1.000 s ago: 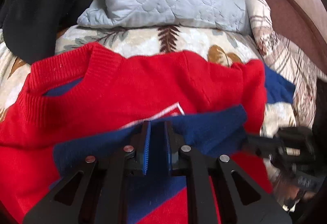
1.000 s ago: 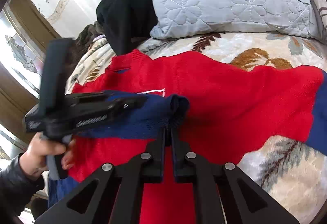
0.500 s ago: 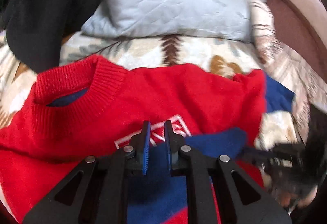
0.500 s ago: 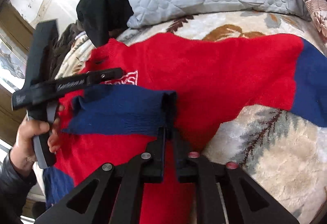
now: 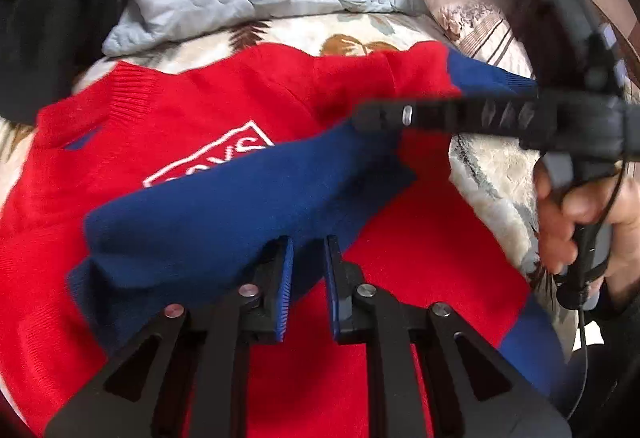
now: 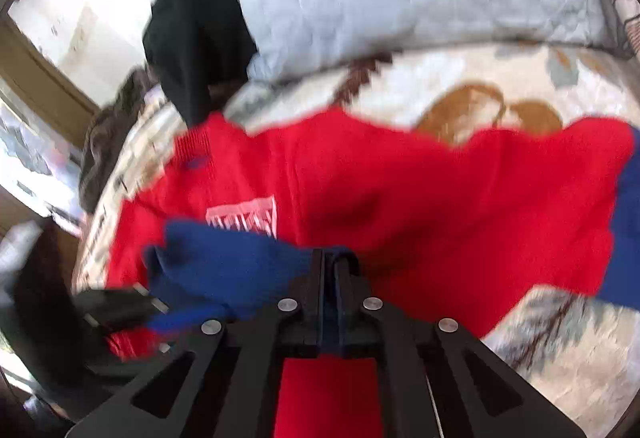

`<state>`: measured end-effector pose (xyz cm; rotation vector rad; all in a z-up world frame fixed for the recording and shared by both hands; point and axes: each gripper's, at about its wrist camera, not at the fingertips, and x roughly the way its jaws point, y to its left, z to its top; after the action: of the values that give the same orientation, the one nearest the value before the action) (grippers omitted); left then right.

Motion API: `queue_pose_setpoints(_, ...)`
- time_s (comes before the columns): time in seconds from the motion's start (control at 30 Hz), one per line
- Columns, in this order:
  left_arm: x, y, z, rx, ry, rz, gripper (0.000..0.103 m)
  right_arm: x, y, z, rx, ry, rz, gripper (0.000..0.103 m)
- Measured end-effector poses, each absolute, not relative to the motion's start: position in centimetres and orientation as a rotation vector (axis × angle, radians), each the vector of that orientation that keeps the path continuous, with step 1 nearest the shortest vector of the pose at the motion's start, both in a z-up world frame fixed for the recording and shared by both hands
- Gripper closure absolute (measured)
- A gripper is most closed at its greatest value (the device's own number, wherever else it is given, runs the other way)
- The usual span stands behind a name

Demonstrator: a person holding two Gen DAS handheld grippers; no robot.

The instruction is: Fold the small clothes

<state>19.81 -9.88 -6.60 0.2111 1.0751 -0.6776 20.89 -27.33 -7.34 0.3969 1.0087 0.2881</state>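
Both jaws pinch the navy sleeve point(image 5: 248, 206) (left's gapped).

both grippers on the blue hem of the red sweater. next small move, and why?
Probably carry the blue hem forward toward the collar and lay it down. The right hand-held gripper is shut on one end of the hem, the left hand-held gripper holds the other, and the hem hangs lifted over the red sweater, partly covering the white logo, so the fold looks half done.
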Motion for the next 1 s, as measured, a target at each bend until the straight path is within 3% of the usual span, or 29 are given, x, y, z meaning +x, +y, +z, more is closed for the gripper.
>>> queue_pose_setpoints(0.13,20.6,-9.3,-6.8,0.145,1.096,-0.699,0.091,21.4,-28.3,-7.1,0.416,0.924,0.226,0.102)
queue_pose_setpoints(0.23,20.1,-9.4,-6.8,0.140,1.105,-0.712,0.091,22.2,-27.4,-10.0,0.374,0.981,0.202,0.102)
queue_pose_setpoints(0.37,19.9,-9.4,-6.4,0.136,1.105,-0.730,0.087,22.3,-27.7,-9.7,0.376,0.955,0.197,0.101)
queue_pose_setpoints(0.43,20.1,-9.0,-5.7,0.091,1.099,-0.739,0.087,21.4,-28.2,-8.9,0.392,0.926,0.183,0.094)
queue_pose_setpoints(0.5,20.3,-8.6,-4.7,0.053,1.065,-0.742,0.087,20.0,-29.5,-7.9,0.399,0.904,0.176,0.078)
queue_pose_setpoints(0.53,20.5,-8.5,-4.1,0.043,1.046,-0.737,0.087,18.9,-30.5,-7.3,0.402,0.891,0.153,0.075)
queue_pose_setpoints(0.6,20.9,-8.4,-3.8,0.035,1.033,-0.717,0.081,16.7,-33.3,-6.7,0.455,0.870,0.082,0.070)
queue_pose_setpoints(0.73,22.5,-9.6,-7.0,0.083,1.150,-0.638,0.080,11.9,-40.7,-6.8,0.622,0.821,-0.131,0.064)
queue_pose_setpoints(0.8,22.5,-9.5,-7.3,0.057,1.113,-0.646,0.079,10.0,-43.4,-7.4,0.679,0.805,-0.223,0.053)
queue_pose_setpoints(0.93,22.4,-8.9,-6.4,0.015,1.100,-0.650,0.076,8.4,-46.7,-10.1,0.824,0.828,-0.324,0.051)
queue_pose_setpoints(1.0,22.2,-8.3,-5.5,0.028,1.072,-0.638,0.076,8.2,-47.6,-11.1,0.909,0.756,-0.312,0.043)
